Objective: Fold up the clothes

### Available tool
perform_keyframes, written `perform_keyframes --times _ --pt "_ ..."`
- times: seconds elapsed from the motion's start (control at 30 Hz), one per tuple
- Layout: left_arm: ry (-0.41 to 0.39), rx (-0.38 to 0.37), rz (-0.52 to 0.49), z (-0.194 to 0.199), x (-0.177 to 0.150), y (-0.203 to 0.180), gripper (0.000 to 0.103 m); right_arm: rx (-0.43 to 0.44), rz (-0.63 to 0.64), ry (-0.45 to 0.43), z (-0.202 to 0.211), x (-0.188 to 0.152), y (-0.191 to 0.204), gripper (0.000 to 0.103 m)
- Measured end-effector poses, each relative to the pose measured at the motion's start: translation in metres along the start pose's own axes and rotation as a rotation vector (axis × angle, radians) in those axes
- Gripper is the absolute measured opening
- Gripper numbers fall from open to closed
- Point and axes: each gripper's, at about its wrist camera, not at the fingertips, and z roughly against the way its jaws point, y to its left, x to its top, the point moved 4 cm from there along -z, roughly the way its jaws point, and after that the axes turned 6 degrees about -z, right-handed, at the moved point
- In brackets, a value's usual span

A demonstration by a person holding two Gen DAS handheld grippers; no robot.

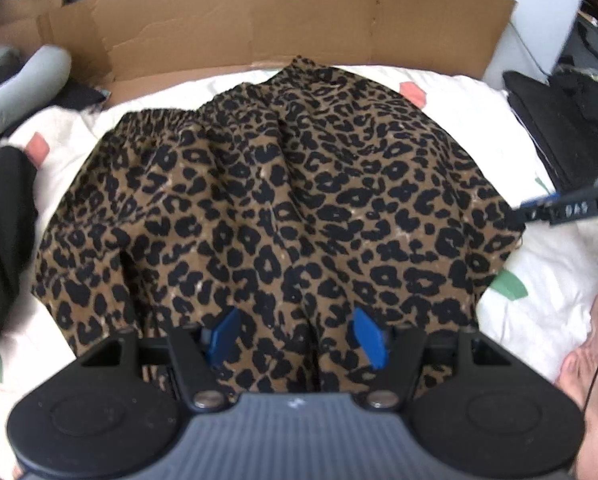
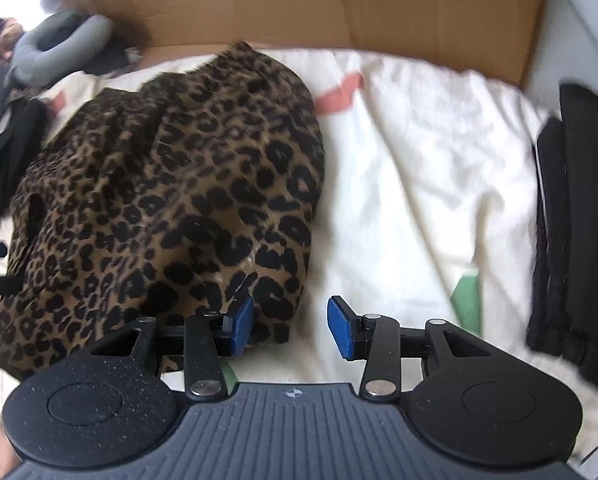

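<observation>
Now lying spread out on the white bedsheet (image 1: 479,112): one leopard-print skirt (image 1: 283,200), stretchy waistband (image 1: 159,118) up at the far side, wide hem down near both grippers.

Hovering over the near hem: left gripper (image 1: 295,334), blue pads (image 1: 365,334) apart, nothing pinched between them, only spotty cloth underneath. Hovering at the skirt's right corner: right gripper (image 2: 291,326), pads standing apart too, one pad beside the cloth edge, the other over bare sheet, not squeezing anything.

Probably getting ready to grab the hem for a first fold. Doing it well likely means: pinching just the hem's edge, both layers together, not the sheet below. Holding both corners level. Lifting slowly and carrying the hem up to meet the waistband, keeping the cloth flat, no bunching in the middle.

Counting now: one skirt, two grippers, one cardboard sheet (image 1: 259,20) standing behind, one grey neck pillow (image 2: 59,46) at the far left, one black pile (image 2: 575,220) of clothes at the right.
</observation>
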Motion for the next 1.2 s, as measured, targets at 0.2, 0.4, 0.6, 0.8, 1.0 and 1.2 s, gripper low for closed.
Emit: perform_keyframes --times 0.2,0.4,0.6,0.8,1.0,1.2 --pt "0.029 -0.027 0.016 -0.01 -0.012 -0.007 0.066 0.038 -0.048 0.029 -0.016 -0.009 0.001 0.048" --pt "0.048 -0.042 0.014 -0.013 -0.022 -0.01 0.066 0.061 -0.054 0.027 -0.017 -0.009 0.002 0.015" --pt "0.053 -0.038 0.031 -0.016 -0.025 -0.007 0.066 0.093 -0.059 0.006 -0.005 -0.005 0.004 0.002" --pt "0.041 -0.038 0.042 -0.014 -0.022 -0.006 0.065 0.136 -0.06 -0.032 0.009 0.002 0.014 0.001" --pt "0.029 -0.038 0.046 -0.011 -0.02 -0.005 0.065 0.187 -0.039 -0.065 0.017 0.012 0.034 0.001" --pt "0.024 -0.03 0.063 -0.007 -0.019 0.0 0.065 0.277 -0.044 -0.08 0.015 0.022 0.06 0.001"
